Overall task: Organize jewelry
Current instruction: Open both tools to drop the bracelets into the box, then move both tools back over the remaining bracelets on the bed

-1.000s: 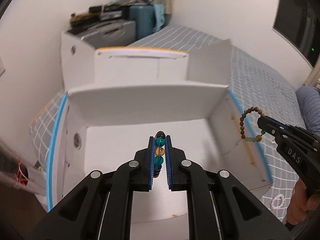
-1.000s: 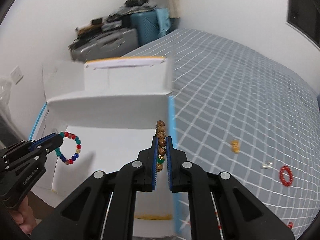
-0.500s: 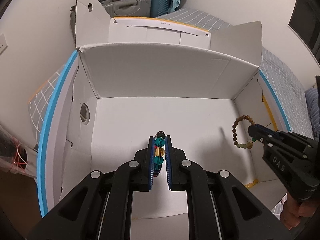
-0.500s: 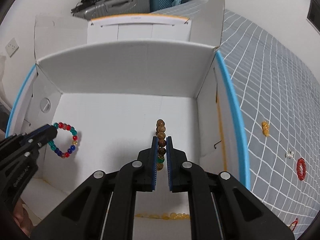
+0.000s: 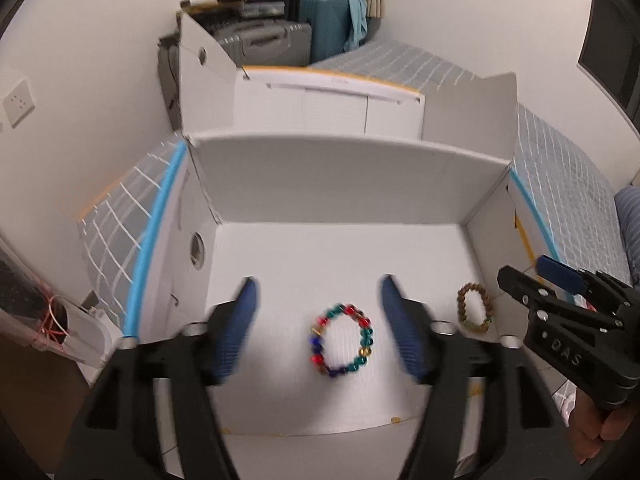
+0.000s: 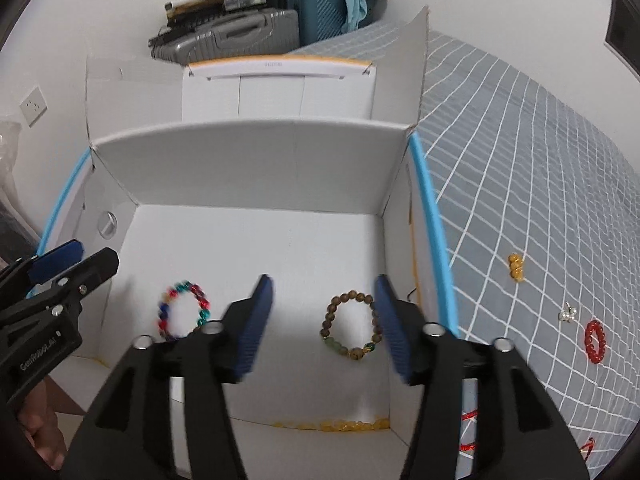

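- Left gripper: the jaws stand spread and have just been opening; nothing is pinched. The multicoloured bead bracelet is seen between the two blue pads, lying free on the white floor of the box.
- Right gripper: the jaws likewise stand spread and have just been opening. The brown wooden bead bracelet, with a few green beads at its near side, appears between the pads, untouched by either one.
- White cardboard box: open at the top, flaps raised, blue tape along both side rims, a round hole in the left wall. It stands on the bed, which wears a grey sheet with a white grid.
- Both bracelets lie flat inside the box, side by side and apart: the multicoloured one toward the left wall, the brown one toward the right wall.
- Jewelry outside the box, on the bed to its right: a small string of yellow beads, a small silver piece and a red bead ring, each apart from the others.
- Yellow beads show along the box's near edge.
- A hand holds the right gripper's grip at the lower right of the left wrist view.
- Background: a teal suitcase and a grey hard case against the wall.
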A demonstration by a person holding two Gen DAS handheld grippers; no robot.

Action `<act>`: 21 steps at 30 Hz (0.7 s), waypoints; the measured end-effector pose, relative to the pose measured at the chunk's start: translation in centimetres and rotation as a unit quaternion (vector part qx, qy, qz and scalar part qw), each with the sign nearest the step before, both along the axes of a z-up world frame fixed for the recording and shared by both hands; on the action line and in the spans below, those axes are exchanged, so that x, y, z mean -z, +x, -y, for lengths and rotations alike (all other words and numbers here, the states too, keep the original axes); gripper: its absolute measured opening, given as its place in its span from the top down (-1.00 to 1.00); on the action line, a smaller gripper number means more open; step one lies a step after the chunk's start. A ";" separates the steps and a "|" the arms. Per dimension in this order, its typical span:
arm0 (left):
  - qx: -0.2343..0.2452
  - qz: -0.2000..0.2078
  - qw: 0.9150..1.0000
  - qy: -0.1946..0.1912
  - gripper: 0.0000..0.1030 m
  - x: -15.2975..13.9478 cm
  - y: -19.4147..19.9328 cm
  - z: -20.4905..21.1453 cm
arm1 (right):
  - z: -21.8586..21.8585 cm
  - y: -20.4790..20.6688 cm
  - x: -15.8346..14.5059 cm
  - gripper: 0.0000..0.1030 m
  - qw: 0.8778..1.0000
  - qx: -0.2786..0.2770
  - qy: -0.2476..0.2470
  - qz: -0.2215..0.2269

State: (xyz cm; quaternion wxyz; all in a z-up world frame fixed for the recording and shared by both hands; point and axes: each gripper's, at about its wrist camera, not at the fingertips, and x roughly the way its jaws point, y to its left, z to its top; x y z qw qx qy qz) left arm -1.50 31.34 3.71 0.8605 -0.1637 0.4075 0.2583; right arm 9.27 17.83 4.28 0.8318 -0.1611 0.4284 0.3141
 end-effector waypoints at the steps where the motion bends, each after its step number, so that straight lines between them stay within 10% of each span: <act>1: -0.001 0.005 1.000 0.011 -0.45 -0.5 -0.1 0.3 | 0.3 -0.1 -0.4 -0.27 1.000 0.000 0.004 0.004; 8: 0.009 0.034 0.999 0.030 -0.86 -2.9 0.0 2.0 | 3.7 0.0 -2.8 -0.79 0.999 0.019 0.037 0.029; 21: 0.106 0.056 0.992 0.032 -0.89 -4.2 5.1 10.3 | 15.0 2.2 -4.2 -0.85 0.990 0.122 0.036 0.065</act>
